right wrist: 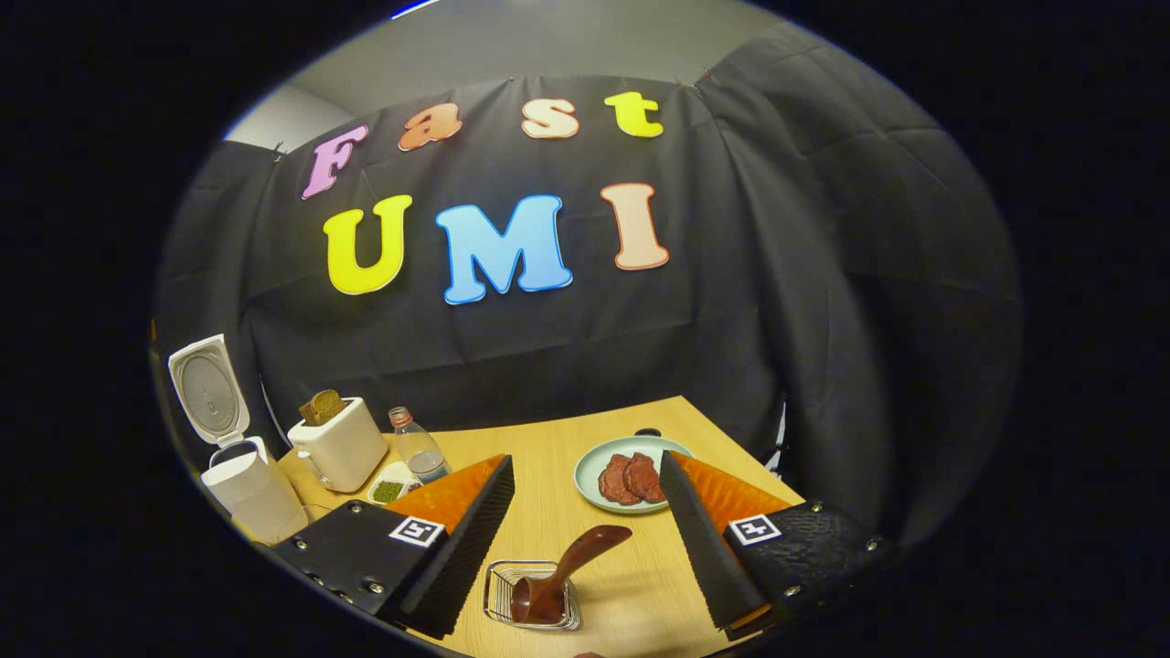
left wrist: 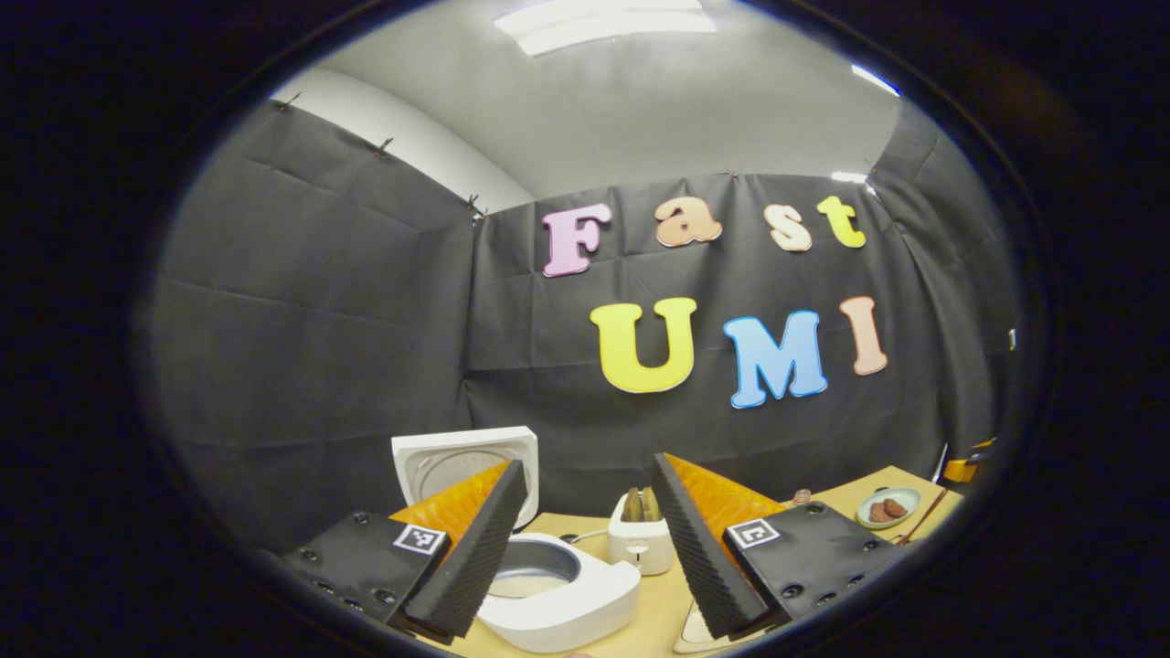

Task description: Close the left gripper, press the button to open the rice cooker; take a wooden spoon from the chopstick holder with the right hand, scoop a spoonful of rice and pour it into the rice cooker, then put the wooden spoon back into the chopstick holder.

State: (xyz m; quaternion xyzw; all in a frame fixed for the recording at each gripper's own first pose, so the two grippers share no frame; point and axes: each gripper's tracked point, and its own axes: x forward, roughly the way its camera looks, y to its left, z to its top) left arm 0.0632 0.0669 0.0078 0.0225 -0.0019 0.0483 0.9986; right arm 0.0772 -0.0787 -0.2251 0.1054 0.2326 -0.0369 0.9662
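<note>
Both hand-held grippers, left (left wrist: 585, 539) and right (right wrist: 585, 539), were spread, pinching nothing. Part of the open cooker (left wrist: 558, 594) sat behind a left finger; pale contents in its pot were hard to make out. On the surface (right wrist: 548, 457), a wire holder (right wrist: 535, 596) held the dark wooden spoon (right wrist: 558, 576), leaning.

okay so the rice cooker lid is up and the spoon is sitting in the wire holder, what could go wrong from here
The wooden spoon lies tilted in the light wire chopstick holder; a pinch by the open right gripper might drag the holder along. The bottle and toaster stand on the way to the open rice cooker, so a loaded spoon could clip them.
</note>
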